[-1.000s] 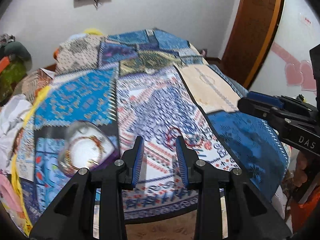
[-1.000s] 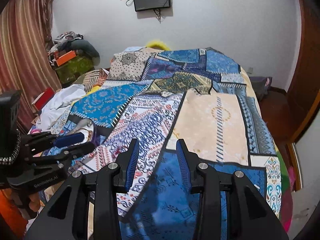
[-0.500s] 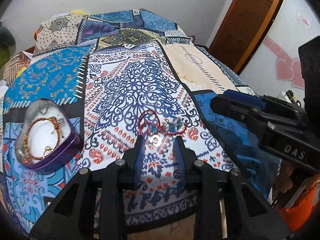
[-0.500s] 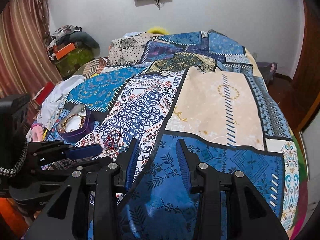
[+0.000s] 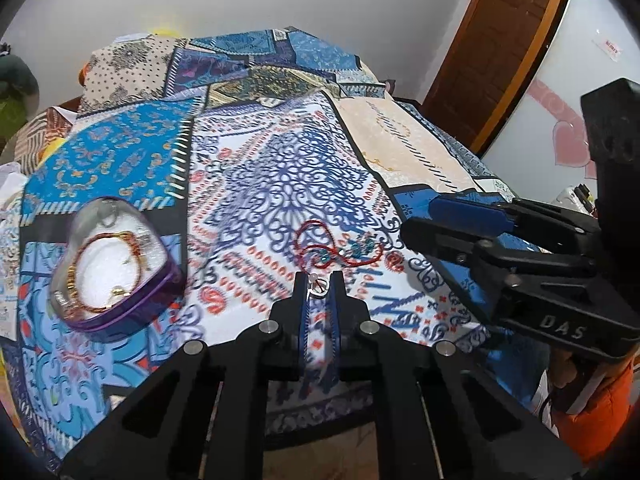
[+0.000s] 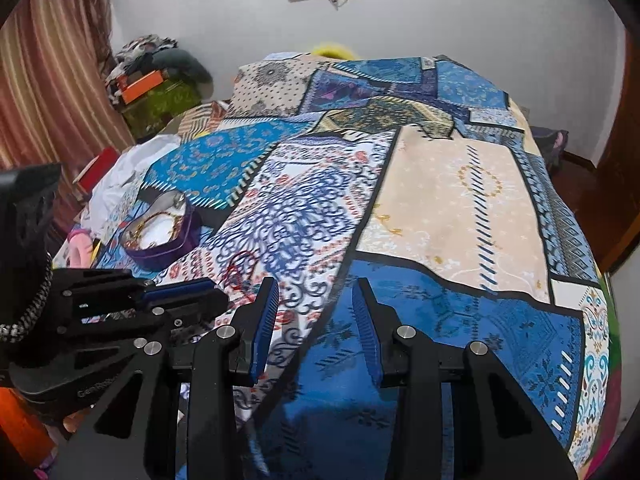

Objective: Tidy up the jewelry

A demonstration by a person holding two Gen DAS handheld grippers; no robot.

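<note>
A small silver ring (image 5: 318, 285) sits pinched between the pads of my left gripper (image 5: 319, 280), which is shut on it just above the patterned bedspread (image 5: 280, 184). Just beyond the ring lies a red cord bracelet (image 5: 336, 250) with teal beads, also seen in the right wrist view as the red cord bracelet (image 6: 240, 270). A purple heart-shaped box (image 5: 116, 268) holding bracelets on a white pad stands open to the left; the box (image 6: 160, 236) shows too. My right gripper (image 6: 316, 286) hangs open over blue fabric, nothing between its fingers.
The right gripper (image 5: 420, 220) hovers close to the right of the bracelet. The left gripper (image 6: 220, 294) shows at lower left. Clothes and boxes (image 6: 152, 80) are piled past the bed's left side. A wooden door (image 5: 500, 40) stands at the right.
The left gripper tipped down toward the bedspread, and its jaws closed on the silver ring. The right gripper sank a little toward the bed, still open.
</note>
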